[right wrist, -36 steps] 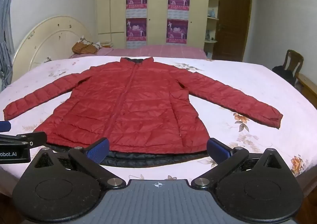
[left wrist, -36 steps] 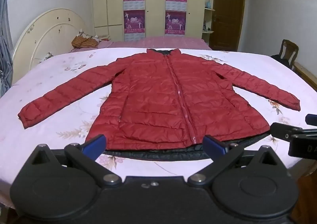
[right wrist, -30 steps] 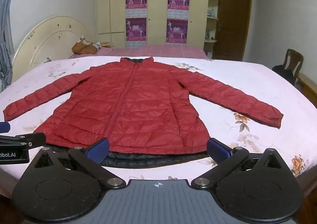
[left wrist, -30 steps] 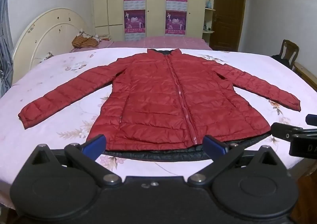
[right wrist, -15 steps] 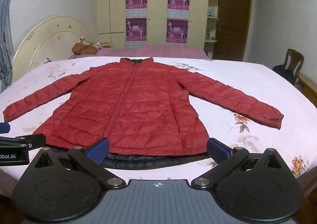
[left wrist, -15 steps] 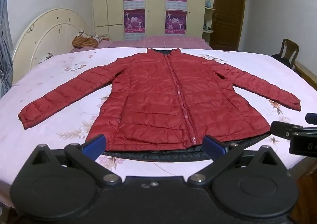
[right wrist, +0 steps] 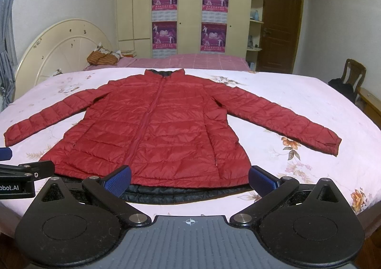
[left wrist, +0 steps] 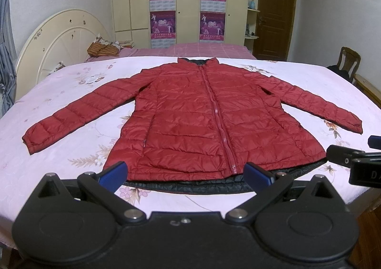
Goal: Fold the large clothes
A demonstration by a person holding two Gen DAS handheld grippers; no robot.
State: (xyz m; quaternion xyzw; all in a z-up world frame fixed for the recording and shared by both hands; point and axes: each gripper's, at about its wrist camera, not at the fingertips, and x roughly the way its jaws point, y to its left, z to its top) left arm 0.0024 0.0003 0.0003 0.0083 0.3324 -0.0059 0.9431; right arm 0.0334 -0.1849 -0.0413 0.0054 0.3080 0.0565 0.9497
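Note:
A red quilted jacket (left wrist: pixel 202 119) lies flat and zipped on the pink flowered bed (left wrist: pixel 71 149), sleeves spread to both sides, dark lining showing along its near hem. It also shows in the right wrist view (right wrist: pixel 154 126). My left gripper (left wrist: pixel 185 175) is open and empty, hovering just before the hem near the bed's front edge. My right gripper (right wrist: pixel 189 179) is open and empty, at the same hem, to the right of the left one. Each gripper's side shows in the other's view.
A cream round headboard (left wrist: pixel 59 42) stands at the bed's left. A second pink bed (left wrist: pixel 190 48) and a wardrobe with posters (left wrist: pixel 188 7) are behind. A wooden chair (left wrist: pixel 348 61) and a brown door (left wrist: pixel 276 18) are at the right.
Almost nothing has moved. Both grippers stay open before the hem and the jacket lies as before.

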